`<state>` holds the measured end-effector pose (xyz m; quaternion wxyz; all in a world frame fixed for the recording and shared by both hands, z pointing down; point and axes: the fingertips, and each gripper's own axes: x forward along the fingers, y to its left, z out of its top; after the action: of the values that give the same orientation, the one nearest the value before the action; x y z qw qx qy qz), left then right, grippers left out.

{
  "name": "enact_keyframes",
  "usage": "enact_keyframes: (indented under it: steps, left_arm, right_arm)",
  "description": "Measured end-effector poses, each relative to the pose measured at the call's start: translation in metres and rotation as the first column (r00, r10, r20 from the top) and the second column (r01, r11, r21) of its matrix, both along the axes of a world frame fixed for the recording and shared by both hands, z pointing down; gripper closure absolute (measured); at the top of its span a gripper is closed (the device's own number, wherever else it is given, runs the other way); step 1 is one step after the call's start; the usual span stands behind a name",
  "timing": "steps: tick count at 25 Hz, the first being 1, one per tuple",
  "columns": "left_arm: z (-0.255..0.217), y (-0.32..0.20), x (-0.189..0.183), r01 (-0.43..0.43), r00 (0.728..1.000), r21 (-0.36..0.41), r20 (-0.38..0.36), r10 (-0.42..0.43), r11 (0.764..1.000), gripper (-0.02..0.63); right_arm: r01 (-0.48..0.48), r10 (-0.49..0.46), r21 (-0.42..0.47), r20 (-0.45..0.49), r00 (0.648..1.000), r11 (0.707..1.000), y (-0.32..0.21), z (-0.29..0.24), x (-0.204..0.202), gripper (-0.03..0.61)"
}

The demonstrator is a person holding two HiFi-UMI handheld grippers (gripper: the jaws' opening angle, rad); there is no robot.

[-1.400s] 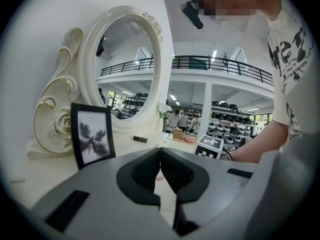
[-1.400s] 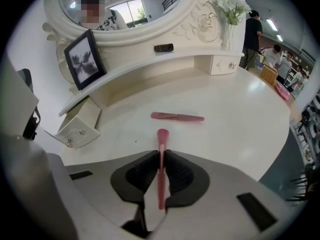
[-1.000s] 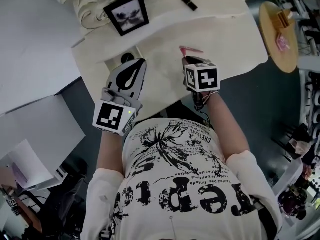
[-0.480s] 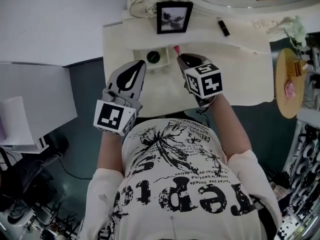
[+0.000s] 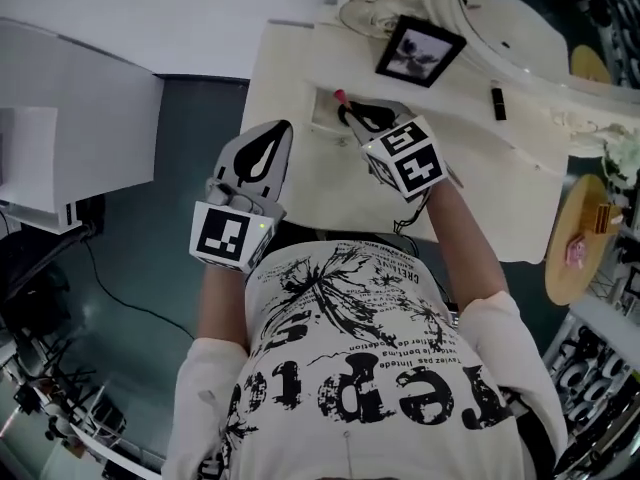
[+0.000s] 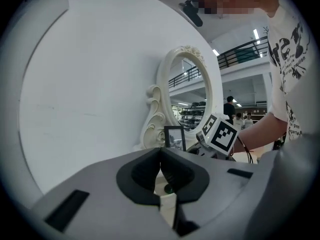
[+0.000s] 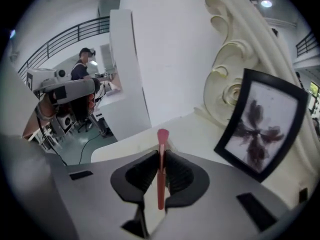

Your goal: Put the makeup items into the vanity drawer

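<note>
- While you stand at the vanity point(image 5: 305, 183), your left gripper point(image 6: 160, 153) has its jaws pressed together on nothing.
- Your right gripper point(image 7: 161, 156) pinches a slim pink makeup brush point(image 7: 160, 181), its jaws nearly closed on the stem.
- The brush lies lengthwise along the jaws, flared tip forward, at the open drawer point(image 5: 322, 120).
- Beyond, a black picture frame point(image 5: 420, 52) stands tilted by the mirror point(image 6: 190, 94).

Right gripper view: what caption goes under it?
Right gripper pinching a thin pink makeup stick beside a black picture frame.
</note>
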<state>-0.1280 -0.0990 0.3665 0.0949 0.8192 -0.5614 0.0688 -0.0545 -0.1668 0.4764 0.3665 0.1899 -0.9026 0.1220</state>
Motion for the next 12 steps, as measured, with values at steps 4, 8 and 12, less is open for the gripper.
enact_keyframes:
  steps: [4,8,12]
  left_arm:
    - [0.006,0.005,-0.014,0.073,0.997,-0.001,-0.016,-0.073,0.997,0.6]
    - [0.016,0.011,-0.024,0.112,0.993,-0.028,-0.018,-0.113,0.993,0.6]
    - [0.019,0.007,-0.027,0.111,0.994,-0.039,-0.009,-0.111,0.993,0.6]
  right_arm:
    - [0.098,-0.098,0.004,-0.048,0.994,0.995,0.0,0.018,-0.018,0.518]
    - [0.129,-0.13,-0.014,-0.075,0.989,0.992,-0.002,0.032,-0.025,0.517]
    - [0.121,-0.124,-0.046,-0.081,0.989,0.992,-0.003,0.041,-0.026,0.515]
